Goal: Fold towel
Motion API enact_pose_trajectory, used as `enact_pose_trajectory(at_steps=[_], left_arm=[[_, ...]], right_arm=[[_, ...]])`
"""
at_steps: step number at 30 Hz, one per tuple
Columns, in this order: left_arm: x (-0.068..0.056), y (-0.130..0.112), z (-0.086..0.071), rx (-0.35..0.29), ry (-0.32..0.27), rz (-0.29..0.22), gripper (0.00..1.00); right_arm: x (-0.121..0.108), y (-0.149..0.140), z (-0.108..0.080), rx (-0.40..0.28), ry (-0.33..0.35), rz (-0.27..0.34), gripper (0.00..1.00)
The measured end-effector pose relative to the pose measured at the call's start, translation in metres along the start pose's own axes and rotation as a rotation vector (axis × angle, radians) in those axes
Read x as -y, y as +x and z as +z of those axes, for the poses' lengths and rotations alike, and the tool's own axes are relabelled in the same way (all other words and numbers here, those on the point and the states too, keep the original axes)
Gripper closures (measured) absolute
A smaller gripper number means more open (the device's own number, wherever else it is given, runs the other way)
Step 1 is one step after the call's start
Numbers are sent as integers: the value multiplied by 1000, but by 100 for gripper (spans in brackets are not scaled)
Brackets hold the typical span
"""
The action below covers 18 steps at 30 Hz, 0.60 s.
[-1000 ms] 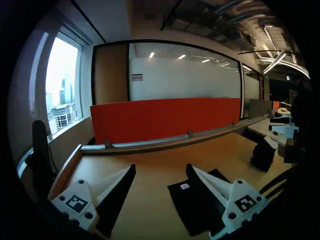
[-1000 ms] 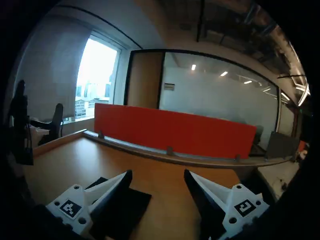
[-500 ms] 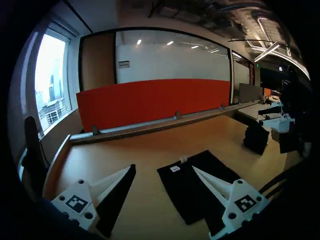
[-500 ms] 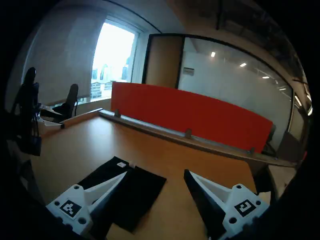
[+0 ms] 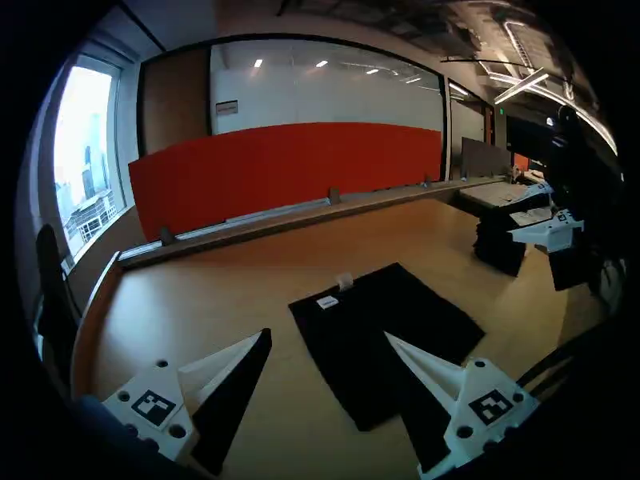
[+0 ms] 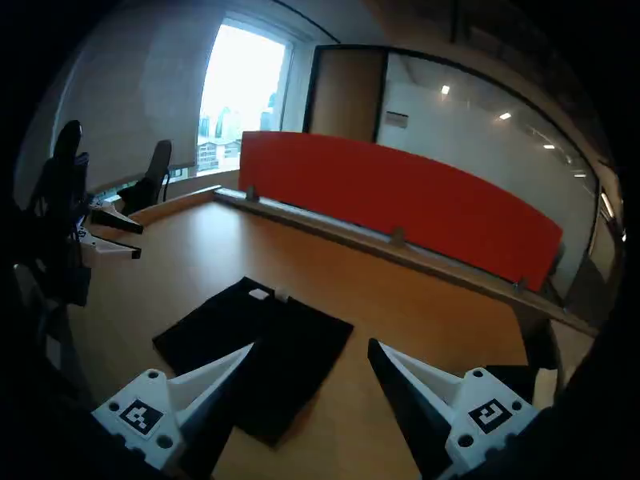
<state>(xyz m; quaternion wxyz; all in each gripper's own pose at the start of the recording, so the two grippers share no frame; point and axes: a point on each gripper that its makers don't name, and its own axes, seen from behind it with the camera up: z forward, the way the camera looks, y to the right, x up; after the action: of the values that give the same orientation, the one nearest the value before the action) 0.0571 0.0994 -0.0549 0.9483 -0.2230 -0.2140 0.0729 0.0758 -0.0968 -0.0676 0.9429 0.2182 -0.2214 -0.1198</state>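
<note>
Jaws wide on both left gripper (image 5: 326,334) and right gripper (image 6: 312,345), holding nothing; black towel (image 5: 384,316) flat on desk (image 5: 200,304), well apart from red divider (image 5: 280,164); grippers farther from divider than towel

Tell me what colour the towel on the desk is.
The towel is black, with a small white tag; the left gripper view shows it best.

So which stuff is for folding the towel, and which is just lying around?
For the job: black towel, left tongs, right tongs, wooden table.
Just lying about: dark stack, orange divider, office chair.
</note>
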Motion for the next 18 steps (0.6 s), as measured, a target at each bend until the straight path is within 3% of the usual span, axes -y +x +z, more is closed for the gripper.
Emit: enact_pose_trajectory(at_steps=[18], left_arm=[[-32, -84, 34, 162, -69, 20, 7]], right_arm=[[22, -83, 35, 124, 65, -1, 0]])
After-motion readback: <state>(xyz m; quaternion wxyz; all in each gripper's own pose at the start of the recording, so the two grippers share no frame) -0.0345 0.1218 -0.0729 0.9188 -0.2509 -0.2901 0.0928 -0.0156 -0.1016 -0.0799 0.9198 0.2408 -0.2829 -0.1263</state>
